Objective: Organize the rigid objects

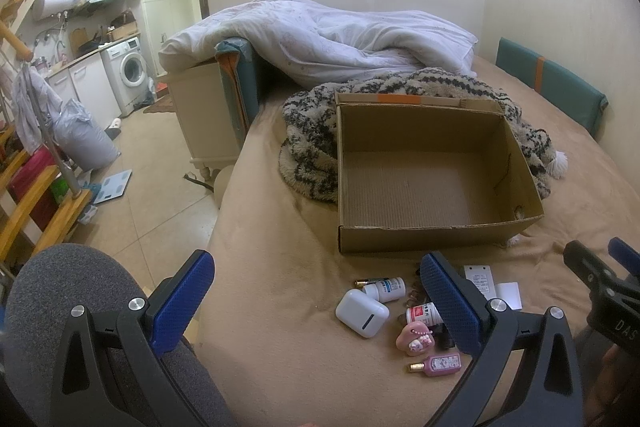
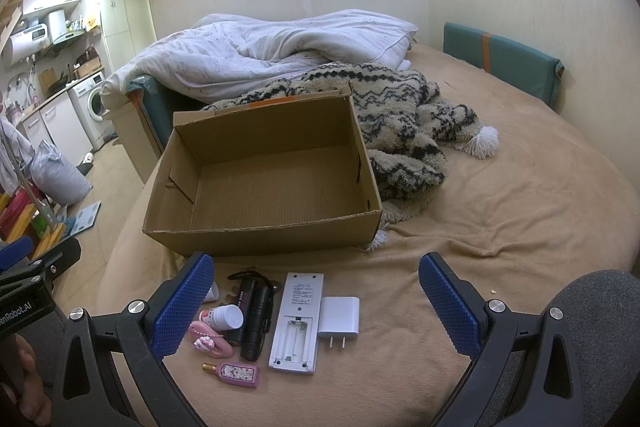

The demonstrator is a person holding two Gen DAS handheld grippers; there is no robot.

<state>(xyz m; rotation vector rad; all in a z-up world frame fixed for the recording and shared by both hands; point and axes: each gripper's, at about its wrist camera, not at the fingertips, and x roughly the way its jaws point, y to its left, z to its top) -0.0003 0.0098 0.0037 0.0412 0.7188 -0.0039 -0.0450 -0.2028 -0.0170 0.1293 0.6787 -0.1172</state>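
An empty cardboard box (image 2: 272, 183) sits open on the tan bed (image 2: 500, 227), its back against a shaggy blanket (image 2: 404, 131). Just before it lie a white remote (image 2: 296, 323) face down with its battery bay bare, a charger (image 2: 340, 317), a black torch (image 2: 256, 323), a pink bottle (image 2: 238, 373) and a white earbud case (image 1: 362, 311). Left tongs (image 1: 316, 307) and right tongs (image 2: 316, 307) are both spread wide, gripping nothing.

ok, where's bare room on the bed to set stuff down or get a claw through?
Free: the floor of the open brown cardboard box, and the tan bedsheet right of the box, past the white wall charger. Crowded: the strip in front of the box, from the white earbud case to the white remote.
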